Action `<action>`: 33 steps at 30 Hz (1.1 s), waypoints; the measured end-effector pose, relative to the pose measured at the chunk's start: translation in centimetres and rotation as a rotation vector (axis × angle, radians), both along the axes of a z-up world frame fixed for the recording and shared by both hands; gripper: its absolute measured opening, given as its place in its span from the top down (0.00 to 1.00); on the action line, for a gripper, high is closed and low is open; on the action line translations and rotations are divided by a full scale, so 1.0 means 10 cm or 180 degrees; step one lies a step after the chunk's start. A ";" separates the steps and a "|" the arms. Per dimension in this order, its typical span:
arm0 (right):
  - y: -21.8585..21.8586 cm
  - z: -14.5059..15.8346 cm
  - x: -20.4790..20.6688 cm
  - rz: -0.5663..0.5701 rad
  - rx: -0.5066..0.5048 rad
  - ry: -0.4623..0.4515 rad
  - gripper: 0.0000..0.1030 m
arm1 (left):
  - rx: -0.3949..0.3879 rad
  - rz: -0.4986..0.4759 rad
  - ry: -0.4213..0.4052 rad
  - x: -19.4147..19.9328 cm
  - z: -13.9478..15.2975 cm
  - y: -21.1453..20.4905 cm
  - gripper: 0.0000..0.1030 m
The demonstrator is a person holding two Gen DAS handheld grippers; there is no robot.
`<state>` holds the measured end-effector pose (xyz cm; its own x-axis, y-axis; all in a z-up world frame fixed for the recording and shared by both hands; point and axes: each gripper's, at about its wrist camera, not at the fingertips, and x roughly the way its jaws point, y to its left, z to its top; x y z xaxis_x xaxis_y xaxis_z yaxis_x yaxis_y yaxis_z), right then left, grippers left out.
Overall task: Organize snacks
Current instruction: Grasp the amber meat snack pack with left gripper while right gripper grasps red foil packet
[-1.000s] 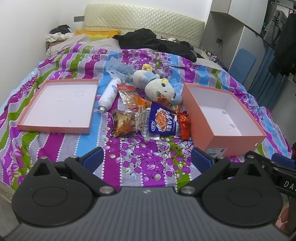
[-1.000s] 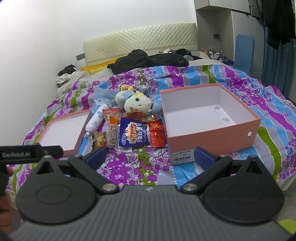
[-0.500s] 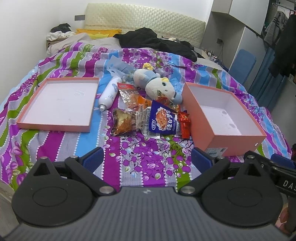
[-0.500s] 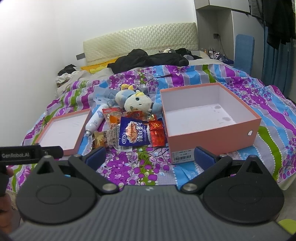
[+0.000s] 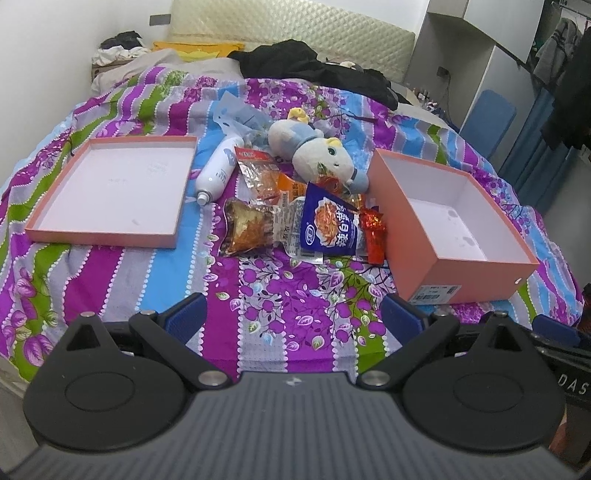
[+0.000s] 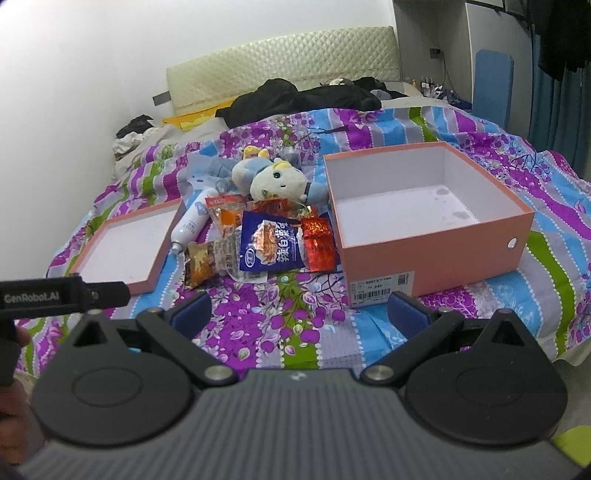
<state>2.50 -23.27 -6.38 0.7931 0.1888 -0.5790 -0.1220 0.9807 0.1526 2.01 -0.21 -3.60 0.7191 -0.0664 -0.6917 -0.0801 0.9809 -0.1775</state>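
Snack pile, centre of frame, on striped floral bedspread (image 5: 288,295):
- blue snack packet (image 5: 330,224), uppermost, overlapping clear-wrapped brown snack (image 5: 248,226) to its left
- red foil packet (image 5: 373,233), just beside near left wall of salmon box (image 5: 476,275)
- orange-red packets (image 5: 258,173) behind, toward upper centre, partly tucked under plush toy (image 5: 321,155)

Salmon box, right of centre: open, white interior bare, barcode label on near wall, near corner close to bed edge at lower right.

Box lid (image 5: 110,188), left of centre: upturned, shallow, white inside; apart from pile, white bottle (image 5: 218,168) lying between.

Open bedspread in lower centre, between pile and both tools.

Left gripper (image 5: 293,317), lower frame: blue fingertips (image 5: 184,314) spread wide, nothing between, above near bed edge.

Right gripper (image 6: 299,314), lower frame of right view: spread wide likewise, empty; right fingertip just before box label.

Black clothing (image 5: 306,66) and padded headboard (image 5: 295,29) across upper frame; blue chair (image 5: 487,118) at upper right.
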 end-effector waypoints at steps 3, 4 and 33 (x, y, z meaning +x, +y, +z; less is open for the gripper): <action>0.03 -0.06 0.03 0.0045 -0.0032 -0.0039 0.00 | 0.0035 -0.0033 0.0032 0.08 -0.06 0.01 0.01; 0.05 -0.08 0.04 0.0038 -0.0089 -0.0066 0.00 | 0.0044 -0.0039 0.0027 0.10 -0.07 0.01 0.01; 0.87 -0.97 0.96 0.0168 -0.0993 -0.0458 0.59 | -0.0036 -0.0224 0.0187 1.42 -1.13 0.43 0.12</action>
<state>12.11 -14.61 -16.04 0.8648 0.0630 -0.4981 -0.1722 0.9692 -0.1762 16.20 4.07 -14.87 0.6706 -0.1235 -0.7315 -0.0216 0.9824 -0.1856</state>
